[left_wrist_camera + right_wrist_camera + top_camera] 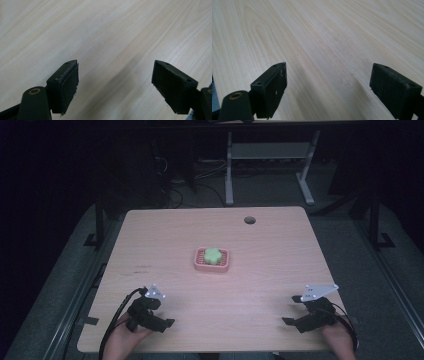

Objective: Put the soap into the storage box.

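Where empty jaws gape, green piece [213,255] inside pink tray [198,265]

High view dim, room dark beyond table [150,245]. Gripper views bright, sharp wood grain, soft shadows ahead of jaws.

A pink soap dish [212,260] is sitting flat near the middle of the pale wooden table [270,245], its short sides facing left and right and its rim raised around a slatted bed. A light green, clover-shaped soap bar [213,255] is lying inside it (lobes rounded, top face up), resting within the rim, well apart from the table's edges.
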The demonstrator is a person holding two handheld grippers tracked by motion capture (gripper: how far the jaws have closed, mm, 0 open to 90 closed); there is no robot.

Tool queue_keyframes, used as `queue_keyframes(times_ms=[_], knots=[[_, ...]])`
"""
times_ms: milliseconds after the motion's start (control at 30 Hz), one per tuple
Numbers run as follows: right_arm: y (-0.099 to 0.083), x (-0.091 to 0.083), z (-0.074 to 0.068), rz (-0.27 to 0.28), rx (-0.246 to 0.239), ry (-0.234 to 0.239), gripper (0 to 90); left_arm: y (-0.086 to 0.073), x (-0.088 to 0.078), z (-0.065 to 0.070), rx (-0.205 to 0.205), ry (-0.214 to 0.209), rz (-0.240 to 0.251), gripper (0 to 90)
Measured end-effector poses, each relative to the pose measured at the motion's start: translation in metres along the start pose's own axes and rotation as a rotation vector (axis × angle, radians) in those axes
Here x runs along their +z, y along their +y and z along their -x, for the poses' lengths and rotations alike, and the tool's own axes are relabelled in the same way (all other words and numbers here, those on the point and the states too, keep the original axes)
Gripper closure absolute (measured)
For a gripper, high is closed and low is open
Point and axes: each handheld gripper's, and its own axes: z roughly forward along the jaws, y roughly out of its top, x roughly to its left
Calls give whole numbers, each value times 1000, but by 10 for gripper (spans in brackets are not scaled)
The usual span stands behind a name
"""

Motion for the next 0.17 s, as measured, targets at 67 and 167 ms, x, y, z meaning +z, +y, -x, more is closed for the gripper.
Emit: queue_keyframes(times_ms=[67, 167], knots=[[0, -1, -1, 4, 0, 2, 138, -4, 1, 2, 0, 10, -12, 216], [1, -1, -1, 9, -7, 2, 138, -7, 2, 3, -6, 5, -14, 216]])
